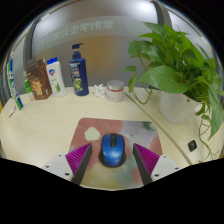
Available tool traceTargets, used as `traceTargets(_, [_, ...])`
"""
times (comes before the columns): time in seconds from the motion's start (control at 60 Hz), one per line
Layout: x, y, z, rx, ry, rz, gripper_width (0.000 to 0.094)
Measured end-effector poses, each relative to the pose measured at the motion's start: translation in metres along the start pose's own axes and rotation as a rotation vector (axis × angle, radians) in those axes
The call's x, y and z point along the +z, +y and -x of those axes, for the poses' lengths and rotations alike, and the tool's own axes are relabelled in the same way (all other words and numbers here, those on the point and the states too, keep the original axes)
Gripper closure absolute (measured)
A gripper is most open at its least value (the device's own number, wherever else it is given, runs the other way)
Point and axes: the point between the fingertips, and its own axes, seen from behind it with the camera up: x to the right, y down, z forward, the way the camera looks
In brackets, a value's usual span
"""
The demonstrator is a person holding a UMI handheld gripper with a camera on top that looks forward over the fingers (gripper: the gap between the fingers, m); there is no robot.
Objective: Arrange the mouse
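A blue and black mouse lies on a multicoloured mouse pad on the pale wooden table. It stands between the fingers of my gripper, with a narrow gap showing at either side. The left finger's magenta pad and the right one's pad flank it. The gripper is open and the mouse rests on the mouse pad.
A leafy plant in a white pot stands at the right. Several bottles and a brown box line the table's far left side. A small white cup sits behind the mouse pad.
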Motion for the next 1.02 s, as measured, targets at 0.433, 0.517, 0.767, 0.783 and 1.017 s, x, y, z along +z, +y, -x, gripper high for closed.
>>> traceTargets(0.433, [-0.186, -0.009, 0.032, 0.017, 0.153, -0.102, 0.0081])
traceTargets(0.517, [-0.225, 0.002, 0.044, 0.017, 0.163, -0.112, 0.0079])
traceTargets(0.767, [-0.31, 0.039, 0.071, -0.003, 0.175, -0.134, 0.0085])
traceTargets(0.783, [-0.313, 0.041, 0.072, 0.0, 0.175, -0.134, 0.0084])
traceTargets(1.017, [-0.346, 0.056, 0.078, 0.0, 0.192, -0.148, 0.0084])
